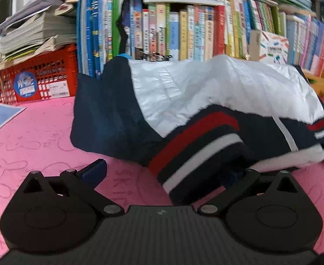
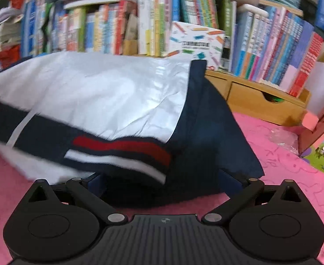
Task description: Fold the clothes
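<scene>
Both tools, left (image 1: 168, 172) and right (image 2: 162, 181), gape around the jacket (image 1: 206, 92) on a pink mat (image 1: 40, 137) before bookshelves (image 1: 184, 26).

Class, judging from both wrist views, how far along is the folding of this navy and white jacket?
Done: the jacket is partly gathered, its striped hem raised off the pink tabletop. In hand: the open left gripper and open right gripper sit beneath that hem. Left: laying it flat and neat.
</scene>
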Action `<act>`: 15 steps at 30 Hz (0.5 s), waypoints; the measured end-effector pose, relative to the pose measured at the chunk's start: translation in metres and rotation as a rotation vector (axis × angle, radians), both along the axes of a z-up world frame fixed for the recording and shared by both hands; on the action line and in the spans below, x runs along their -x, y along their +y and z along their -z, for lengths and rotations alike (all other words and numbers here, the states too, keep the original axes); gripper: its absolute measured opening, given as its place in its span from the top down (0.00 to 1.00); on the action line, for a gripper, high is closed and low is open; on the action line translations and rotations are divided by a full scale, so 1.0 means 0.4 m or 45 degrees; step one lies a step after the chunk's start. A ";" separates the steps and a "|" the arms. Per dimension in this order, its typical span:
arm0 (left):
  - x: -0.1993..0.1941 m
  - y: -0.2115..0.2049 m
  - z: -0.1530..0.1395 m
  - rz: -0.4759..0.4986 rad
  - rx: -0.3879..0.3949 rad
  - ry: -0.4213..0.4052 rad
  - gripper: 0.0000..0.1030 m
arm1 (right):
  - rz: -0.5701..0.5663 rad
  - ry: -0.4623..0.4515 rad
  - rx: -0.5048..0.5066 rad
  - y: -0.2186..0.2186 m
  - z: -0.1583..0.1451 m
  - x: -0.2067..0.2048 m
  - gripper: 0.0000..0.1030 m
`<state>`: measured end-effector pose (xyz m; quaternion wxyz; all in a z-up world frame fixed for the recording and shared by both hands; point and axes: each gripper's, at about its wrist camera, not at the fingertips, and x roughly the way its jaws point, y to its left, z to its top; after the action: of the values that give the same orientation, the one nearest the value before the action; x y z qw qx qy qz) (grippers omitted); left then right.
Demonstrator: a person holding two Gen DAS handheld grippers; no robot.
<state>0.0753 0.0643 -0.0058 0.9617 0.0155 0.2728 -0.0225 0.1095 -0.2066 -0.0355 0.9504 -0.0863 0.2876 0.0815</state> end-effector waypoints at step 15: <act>-0.014 0.038 0.000 -0.143 0.067 0.036 0.00 | 0.117 -0.175 -0.166 0.075 -0.066 -0.063 0.11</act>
<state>0.0810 0.0794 -0.0058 0.9576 -0.0256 0.2859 0.0240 0.1345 -0.1766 -0.0092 0.9742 -0.0162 0.2194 0.0504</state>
